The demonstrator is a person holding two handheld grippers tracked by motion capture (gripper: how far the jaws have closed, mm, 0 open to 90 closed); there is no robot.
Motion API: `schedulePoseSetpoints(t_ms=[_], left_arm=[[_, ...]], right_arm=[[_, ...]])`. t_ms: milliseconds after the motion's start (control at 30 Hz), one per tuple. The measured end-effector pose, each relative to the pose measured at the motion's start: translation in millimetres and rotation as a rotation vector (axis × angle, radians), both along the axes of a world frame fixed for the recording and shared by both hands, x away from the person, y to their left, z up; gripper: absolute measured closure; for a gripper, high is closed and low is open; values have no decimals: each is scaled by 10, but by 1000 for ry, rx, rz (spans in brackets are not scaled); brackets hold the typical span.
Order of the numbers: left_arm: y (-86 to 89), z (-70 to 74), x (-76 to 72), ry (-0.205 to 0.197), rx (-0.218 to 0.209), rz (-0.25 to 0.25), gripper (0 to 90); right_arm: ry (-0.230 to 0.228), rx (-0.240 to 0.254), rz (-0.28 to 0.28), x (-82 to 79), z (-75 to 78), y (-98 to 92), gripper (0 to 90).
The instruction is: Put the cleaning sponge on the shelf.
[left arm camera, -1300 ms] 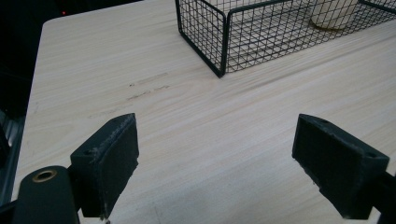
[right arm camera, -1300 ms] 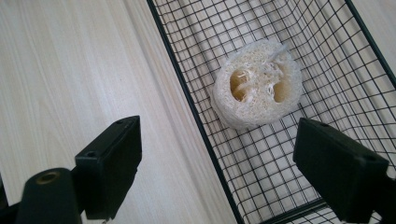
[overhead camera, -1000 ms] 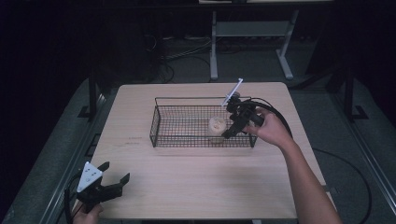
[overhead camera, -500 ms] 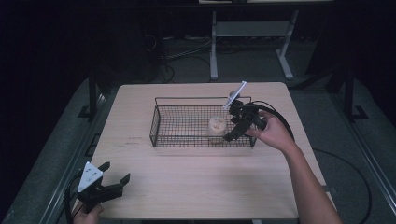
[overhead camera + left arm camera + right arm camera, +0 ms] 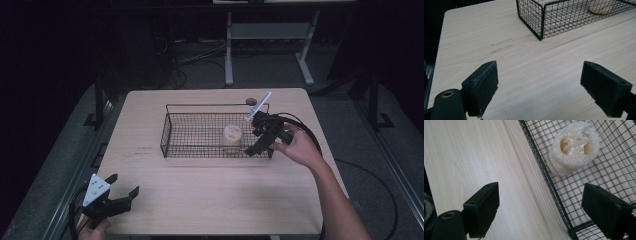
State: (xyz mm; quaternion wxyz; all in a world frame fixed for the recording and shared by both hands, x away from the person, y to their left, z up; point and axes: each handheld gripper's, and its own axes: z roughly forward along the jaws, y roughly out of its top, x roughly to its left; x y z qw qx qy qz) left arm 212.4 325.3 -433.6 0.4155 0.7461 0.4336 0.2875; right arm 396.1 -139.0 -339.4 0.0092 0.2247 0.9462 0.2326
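A black wire basket (image 5: pixel 170 131) stands in the middle of the wooden table. Inside it, near the right end, lies a pale loofah piece (image 5: pixel 232 133) (image 5: pixel 572 148) (image 5: pixel 600 6). My right gripper (image 5: pixel 260 140) (image 5: pixel 549 212) hovers open over the basket's front right corner, one jaw over the table and one over the mesh, a little short of the loofah. At the table's near left corner my left gripper (image 5: pixel 122 190) (image 5: pixel 546 88) is held open over bare wood, with the basket (image 5: pixel 541 20) ahead of it.
The tabletop (image 5: pixel 210 200) is bare wood around the basket. A small round dark object (image 5: pixel 251 102) lies behind the basket's far right corner. Past the table is a dark floor with cables and a metal stand (image 5: pixel 270 35).
My right gripper has drawn back slightly toward the basket's front right corner. The loofah and the left gripper have stayed put.
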Motion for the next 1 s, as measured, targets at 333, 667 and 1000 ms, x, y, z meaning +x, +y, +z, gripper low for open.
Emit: schedulePoseSetpoints(t_ms=[333,667,1000], left_arm=[[-10,0,1,0,-2,-2,138],[-22,-6,2,3,3,-5,138],[-21,-8,6,5,3,-4,138]], right_arm=[[10,1,1,-117,-69,-64,143],[7,5,12,-207,-155,-101,143],[4,16,15,-309,-212,-155,144]])
